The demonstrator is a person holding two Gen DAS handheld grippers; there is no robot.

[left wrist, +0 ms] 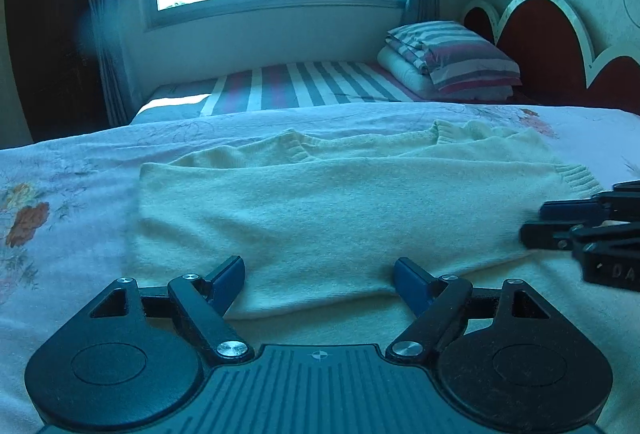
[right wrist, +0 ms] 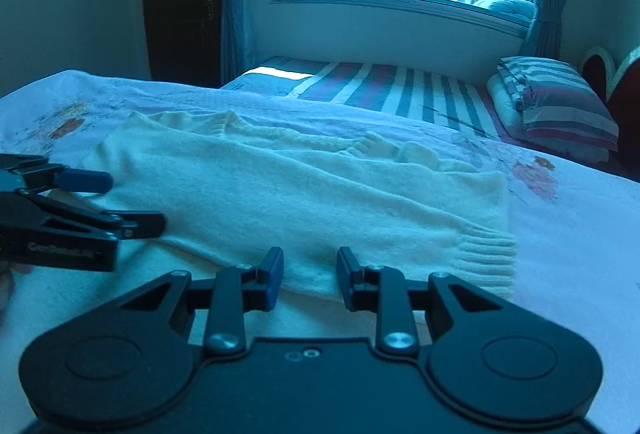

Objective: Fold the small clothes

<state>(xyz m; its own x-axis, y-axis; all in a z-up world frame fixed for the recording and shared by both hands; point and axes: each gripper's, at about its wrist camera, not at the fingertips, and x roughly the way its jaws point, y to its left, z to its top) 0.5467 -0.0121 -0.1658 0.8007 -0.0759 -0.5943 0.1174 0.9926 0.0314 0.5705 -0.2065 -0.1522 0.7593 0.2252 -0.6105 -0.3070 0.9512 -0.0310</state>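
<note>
- We have a cream knitted sweater [left wrist: 320,210] lying flat on the bed [left wrist: 80,170], over a pale floral cover, its long side running from nine to three o'clock in both wrist views.
- By our judgement the fold is partly done: the body looks doubled over into a long band, with the ribbed hem [right wrist: 488,254] at the three o'clock end in the right wrist view and ribbed cuffs or a collar showing along the far edge, toward twelve o'clock.
- What is left, we think, is at least one more fold across the length to make a compact packet, and perhaps tucking in the loose far parts.
- Our left gripper [left wrist: 319,274] hangs low over the near edge of the sweater, at six o'clock, pointing forward and down; its fingers stand wide, with the near fold of the knit lying between them and no pad pressing on it.
- Our right gripper [right wrist: 310,276] takes the same forward, downward tilt near the hem end; its fingers are narrow but parted, astride the near edge of the knit, and we see no pinch on the cloth.
- In the left wrist view the right gripper comes in at three o'clock, just above the hem end.
- A striped folded quilt [left wrist: 452,54] sits well apart, near the headboard at one o'clock.
</note>
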